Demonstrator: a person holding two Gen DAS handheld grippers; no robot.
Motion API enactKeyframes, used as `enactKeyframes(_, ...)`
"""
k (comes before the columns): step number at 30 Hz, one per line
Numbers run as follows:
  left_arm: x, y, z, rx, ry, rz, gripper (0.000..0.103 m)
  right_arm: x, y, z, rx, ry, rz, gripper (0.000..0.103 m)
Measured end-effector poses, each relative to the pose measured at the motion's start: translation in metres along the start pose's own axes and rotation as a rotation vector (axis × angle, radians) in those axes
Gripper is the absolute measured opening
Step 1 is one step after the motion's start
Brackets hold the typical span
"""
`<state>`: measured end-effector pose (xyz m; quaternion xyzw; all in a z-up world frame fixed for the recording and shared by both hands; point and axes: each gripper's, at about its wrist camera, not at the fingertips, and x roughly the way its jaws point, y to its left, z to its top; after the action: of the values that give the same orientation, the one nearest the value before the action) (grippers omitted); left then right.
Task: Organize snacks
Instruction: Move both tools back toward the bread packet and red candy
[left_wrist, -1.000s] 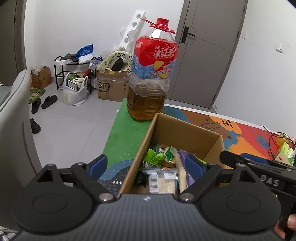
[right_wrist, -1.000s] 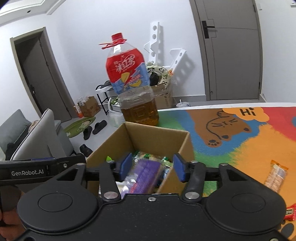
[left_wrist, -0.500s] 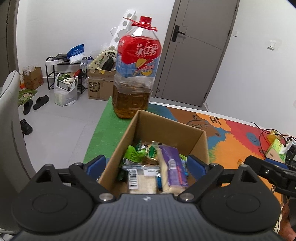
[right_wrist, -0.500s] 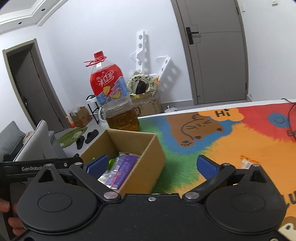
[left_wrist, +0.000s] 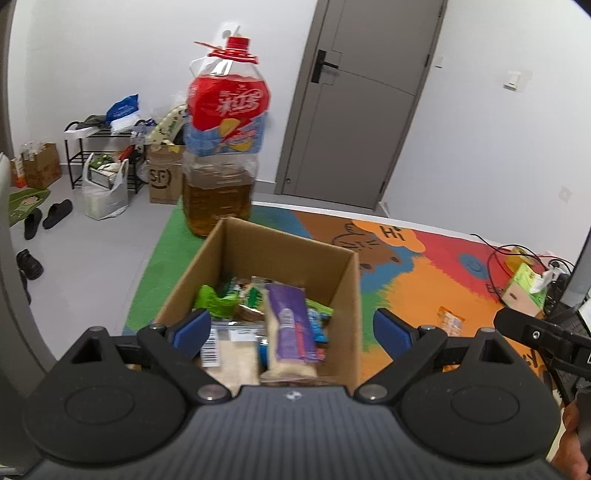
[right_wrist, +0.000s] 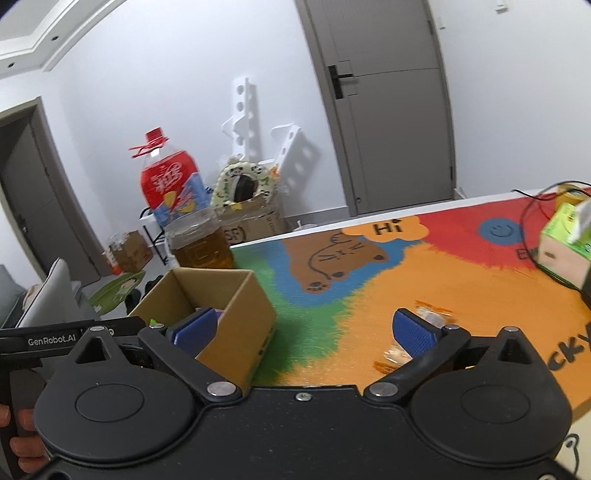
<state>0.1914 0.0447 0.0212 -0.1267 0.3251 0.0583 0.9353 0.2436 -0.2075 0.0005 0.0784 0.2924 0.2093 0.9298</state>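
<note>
An open cardboard box (left_wrist: 343, 295) stands on the colourful mat and holds several snack packs, among them a purple pack (left_wrist: 290, 328) and a green pack (left_wrist: 214, 301). My left gripper (left_wrist: 291, 330) is open and empty, just above the box's near side. The box also shows in the right wrist view (right_wrist: 243, 317). My right gripper (right_wrist: 303, 330) is open and empty, to the right of the box. An orange-wrapped snack (right_wrist: 430, 314) lies on the mat by its right finger, and another pack (right_wrist: 395, 356) lies just below it. The orange snack also shows in the left wrist view (left_wrist: 450, 323).
A big oil bottle (left_wrist: 221, 147) with a red cap stands right behind the box. A green tissue box (right_wrist: 565, 236) and black cables (right_wrist: 532, 218) lie at the mat's far right. The table's left edge drops to a floor with slippers, bags and cartons.
My right gripper opened, letting go of the purple pack into the box, and swung right toward the loose snacks. My left gripper drew back and shifted right over the box.
</note>
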Motion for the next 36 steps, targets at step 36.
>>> enactKeyframes(36,0.047,-0.109,-0.016,0.161,0.081,-0.194,0.091,-0.026,-0.099,-0.031,0.216,0.064,-0.228,0.069)
